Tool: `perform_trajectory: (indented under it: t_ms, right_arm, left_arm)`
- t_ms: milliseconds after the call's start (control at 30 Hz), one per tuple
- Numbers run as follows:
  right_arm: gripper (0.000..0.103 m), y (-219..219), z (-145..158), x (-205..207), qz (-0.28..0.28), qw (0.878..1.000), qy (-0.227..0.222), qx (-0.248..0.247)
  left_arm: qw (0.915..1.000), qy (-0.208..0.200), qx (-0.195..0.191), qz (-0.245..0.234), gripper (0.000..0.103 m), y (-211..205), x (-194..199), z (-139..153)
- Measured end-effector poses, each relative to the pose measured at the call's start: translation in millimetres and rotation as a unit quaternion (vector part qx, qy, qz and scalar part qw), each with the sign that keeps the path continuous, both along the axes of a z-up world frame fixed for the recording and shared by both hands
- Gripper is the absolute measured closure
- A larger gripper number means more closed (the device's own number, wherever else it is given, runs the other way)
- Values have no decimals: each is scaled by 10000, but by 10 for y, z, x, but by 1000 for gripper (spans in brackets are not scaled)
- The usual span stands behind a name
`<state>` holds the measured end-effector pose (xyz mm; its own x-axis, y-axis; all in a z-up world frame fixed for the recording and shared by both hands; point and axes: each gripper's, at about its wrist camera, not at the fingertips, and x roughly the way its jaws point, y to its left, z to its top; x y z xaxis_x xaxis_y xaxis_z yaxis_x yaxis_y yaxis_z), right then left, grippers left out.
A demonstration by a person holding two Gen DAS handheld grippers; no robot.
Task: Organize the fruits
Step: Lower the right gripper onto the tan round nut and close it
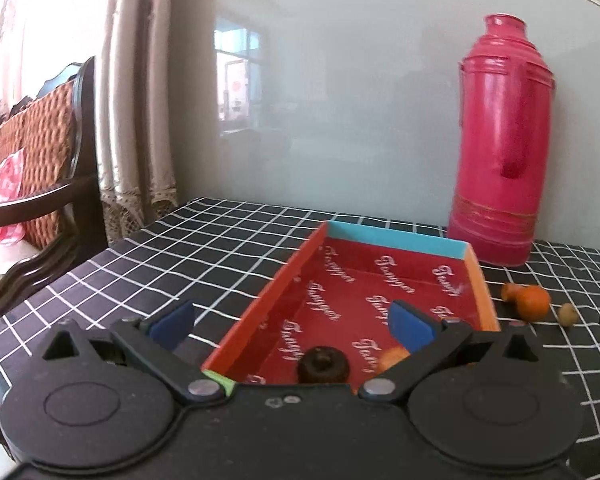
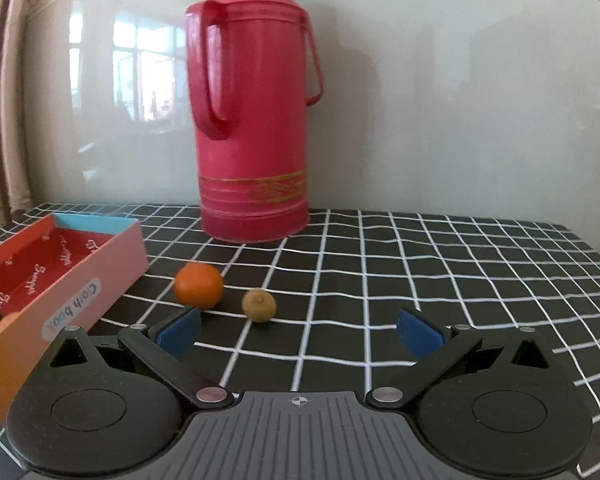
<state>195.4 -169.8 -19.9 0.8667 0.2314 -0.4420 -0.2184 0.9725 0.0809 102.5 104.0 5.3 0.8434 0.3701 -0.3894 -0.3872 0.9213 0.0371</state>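
Note:
A red open box with a blue far wall lies on the checked cloth; it also shows at the left of the right wrist view. In it lie a dark round fruit and an orange fruit. My left gripper is open and empty above the box's near end. An orange and a small tan fruit lie on the cloth right of the box. They also show in the left wrist view: the orange and the tan fruit. My right gripper is open and empty, just short of them.
A tall pink thermos flask stands at the back against the grey wall, behind the fruits; it also shows in the left wrist view. A dark wooden chair and curtains stand off the table's left edge.

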Motion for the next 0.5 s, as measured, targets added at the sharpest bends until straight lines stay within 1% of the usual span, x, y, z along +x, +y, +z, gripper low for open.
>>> perform_trajectory:
  t_ms: [167,333,500]
  right_arm:
    - [0,85,-14,101,27,10000,30,-62]
    - [0,164,-43,213,-5,9997,81,-233]
    - [0,220,-75,336,73,9994,131,-308]
  left_arm:
    - [9997,-67,-72,227,6,197,-33,12]
    - [9987,-145,-267,413,6,390,-75,27]
    - [9983,-153,-285,492,6,507,-97,26]
